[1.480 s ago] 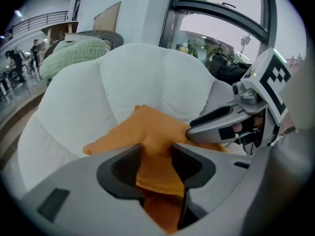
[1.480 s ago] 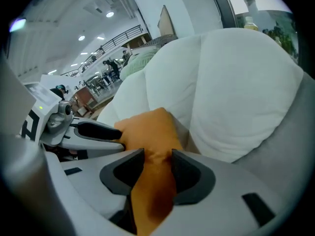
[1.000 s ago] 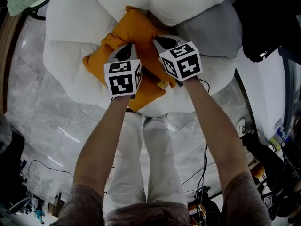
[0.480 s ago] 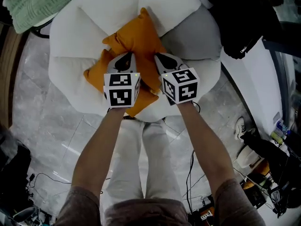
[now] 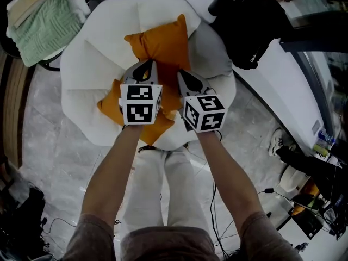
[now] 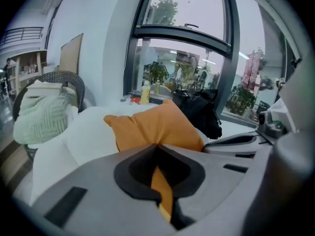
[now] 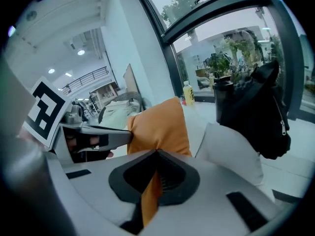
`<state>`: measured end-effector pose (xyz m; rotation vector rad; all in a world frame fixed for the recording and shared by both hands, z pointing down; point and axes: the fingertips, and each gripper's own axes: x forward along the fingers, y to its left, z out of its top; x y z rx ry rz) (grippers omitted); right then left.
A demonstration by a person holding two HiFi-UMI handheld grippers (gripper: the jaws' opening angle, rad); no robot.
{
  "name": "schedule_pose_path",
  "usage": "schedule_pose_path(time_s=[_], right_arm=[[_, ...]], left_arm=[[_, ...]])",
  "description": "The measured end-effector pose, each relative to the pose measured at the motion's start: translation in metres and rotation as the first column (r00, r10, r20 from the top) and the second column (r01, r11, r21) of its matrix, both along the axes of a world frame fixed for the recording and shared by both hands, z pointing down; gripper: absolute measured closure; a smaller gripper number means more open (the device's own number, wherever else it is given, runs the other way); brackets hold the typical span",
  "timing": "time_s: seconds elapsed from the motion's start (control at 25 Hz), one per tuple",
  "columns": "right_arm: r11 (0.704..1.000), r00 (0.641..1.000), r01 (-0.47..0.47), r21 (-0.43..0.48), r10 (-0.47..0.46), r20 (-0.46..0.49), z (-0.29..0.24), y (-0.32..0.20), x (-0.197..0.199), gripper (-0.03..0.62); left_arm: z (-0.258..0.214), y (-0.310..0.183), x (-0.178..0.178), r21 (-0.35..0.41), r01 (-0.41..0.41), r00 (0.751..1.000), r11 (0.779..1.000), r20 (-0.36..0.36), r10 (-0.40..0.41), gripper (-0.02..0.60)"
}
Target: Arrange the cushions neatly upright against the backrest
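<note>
While the left gripper [image 5: 145, 65] and right gripper [image 5: 182, 75] each pinched the 6 o'clock edge of the orange cushion [image 5: 162, 41], jaws nearly together, a grey cushion [image 5: 215, 58] leaned at its 3 o'clock.

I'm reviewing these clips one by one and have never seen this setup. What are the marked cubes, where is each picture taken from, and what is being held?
No robot here: a person holds a tool in each hand, each ending in a two-jaw claw. The marked cubes are part of the tools. The head view comes from a camera on the person's head, looking steeply down. The two gripper views ride on the tools and look along their jaws. Below is a white padded seat with an orange cushion propped at its back, a second orange cushion lying under the tools, and a grey cushion. The left claw and right claw are each shut on a fold of the propped orange cushion.
</note>
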<state>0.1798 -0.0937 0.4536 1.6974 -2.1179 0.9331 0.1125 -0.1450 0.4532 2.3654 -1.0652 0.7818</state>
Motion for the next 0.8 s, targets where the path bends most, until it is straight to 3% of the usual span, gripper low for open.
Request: schedule_pose_path(time_s=[0.36, 0.8], right_arm=[[0.996, 0.997, -0.074, 0.053, 0.073, 0.022, -0.017, -0.022, 0.016, 0.571], [0.993, 0.993, -0.102, 0.055, 0.099, 0.063, 0.051, -0.038, 0.010, 0.571]], left_arm=[[-0.021, -0.033, 0.026, 0.074, -0.070, 0.997, 0.995, 0.025, 0.068, 0.574], [0.040, -0.057, 0.031, 0.107, -0.156, 0.985, 0.982, 0.092, 0.147, 0.574]])
